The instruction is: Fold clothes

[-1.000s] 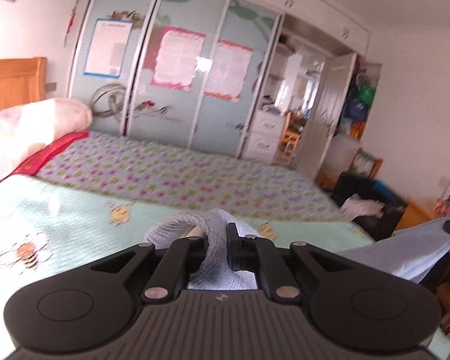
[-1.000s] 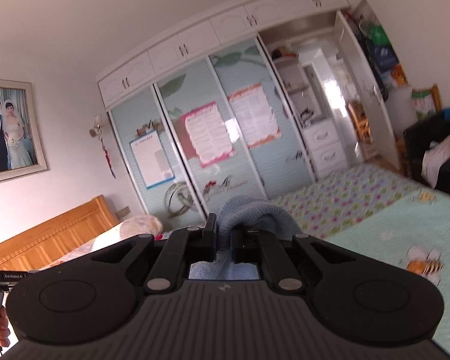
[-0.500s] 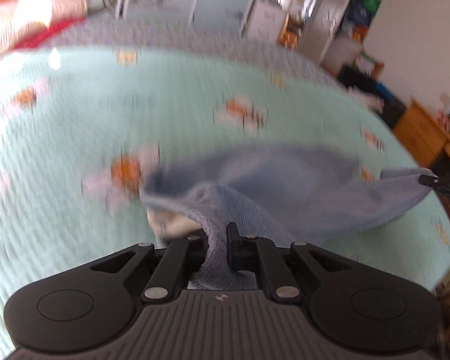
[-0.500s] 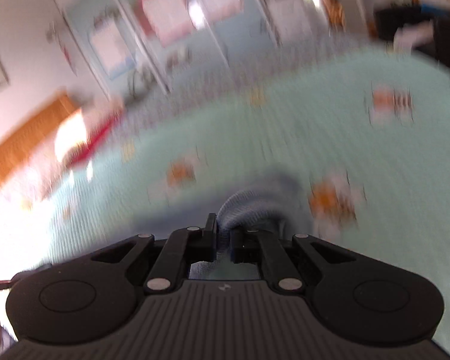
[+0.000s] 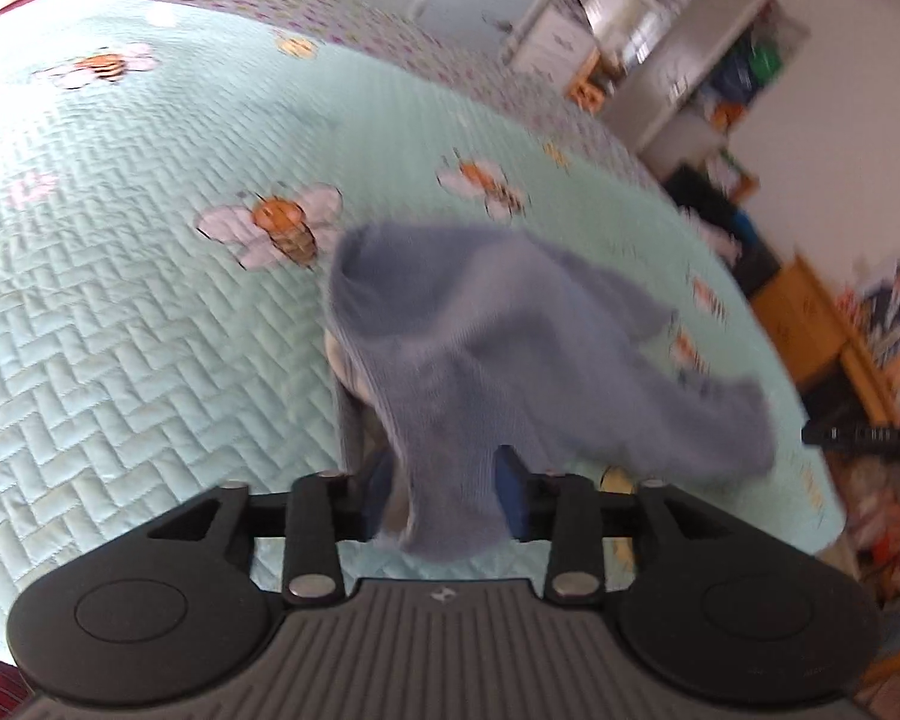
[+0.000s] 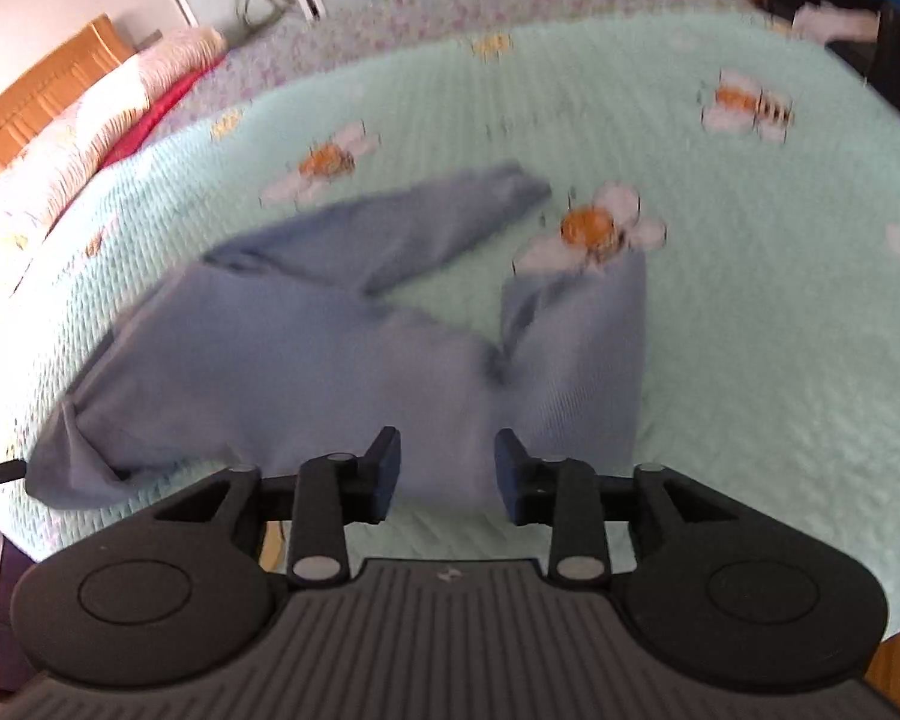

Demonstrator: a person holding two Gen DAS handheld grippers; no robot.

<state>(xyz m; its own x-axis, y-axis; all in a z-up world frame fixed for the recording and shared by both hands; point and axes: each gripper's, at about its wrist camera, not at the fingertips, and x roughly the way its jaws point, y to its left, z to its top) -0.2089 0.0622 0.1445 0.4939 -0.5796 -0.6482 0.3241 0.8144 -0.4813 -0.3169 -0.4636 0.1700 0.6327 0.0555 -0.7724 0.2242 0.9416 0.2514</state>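
I see my left gripper (image 5: 444, 480) spread open with the blue knit garment (image 6: 342, 354) draped between its fingers; my right gripper (image 6: 447, 468) gapes, garment spread near the mint quilted bedspread's (image 6: 780, 300) front edge.

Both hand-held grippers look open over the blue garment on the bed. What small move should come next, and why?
Probably draw the left hand-held gripper back, since the blue garment is draped between its open fingers. The right hand-held gripper is open and clear, and the garment lies rumpled on the green quilt, needing smoothing first.
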